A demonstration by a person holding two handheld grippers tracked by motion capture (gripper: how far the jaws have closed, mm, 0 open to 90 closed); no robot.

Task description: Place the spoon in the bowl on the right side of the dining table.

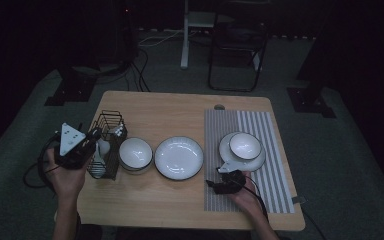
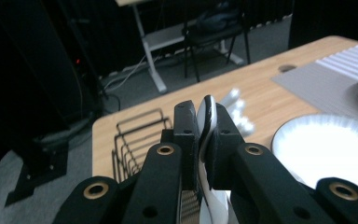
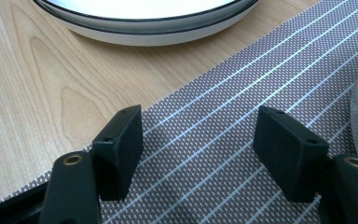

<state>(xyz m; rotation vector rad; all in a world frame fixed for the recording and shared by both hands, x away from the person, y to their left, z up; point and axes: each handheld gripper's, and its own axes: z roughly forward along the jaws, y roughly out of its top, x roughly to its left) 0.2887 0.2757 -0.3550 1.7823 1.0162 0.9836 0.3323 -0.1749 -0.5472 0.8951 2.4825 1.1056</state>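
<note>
My left gripper (image 1: 95, 137) hovers over the black wire rack (image 1: 112, 122) at the table's left edge. It is shut on a white spoon-like piece with a dark rim (image 2: 208, 108), which stands upright between the jaws of this left gripper (image 2: 204, 136). More white utensils (image 2: 237, 111) lie just beyond it by the rack (image 2: 137, 135). My right gripper (image 1: 221, 181) rests low on the striped grey mat (image 1: 276, 150), near its front left. In the right gripper view the right gripper (image 3: 198, 135) stands open, with only mat (image 3: 223, 112) between its jaws.
A small white bowl (image 1: 135, 154) and a wide white plate (image 1: 179, 157) sit in a row right of the rack. On the mat a bowl (image 1: 244, 145) rests on a plate (image 1: 228, 158). A chair (image 1: 237, 45) and desk leg stand beyond the wooden table (image 1: 155, 200).
</note>
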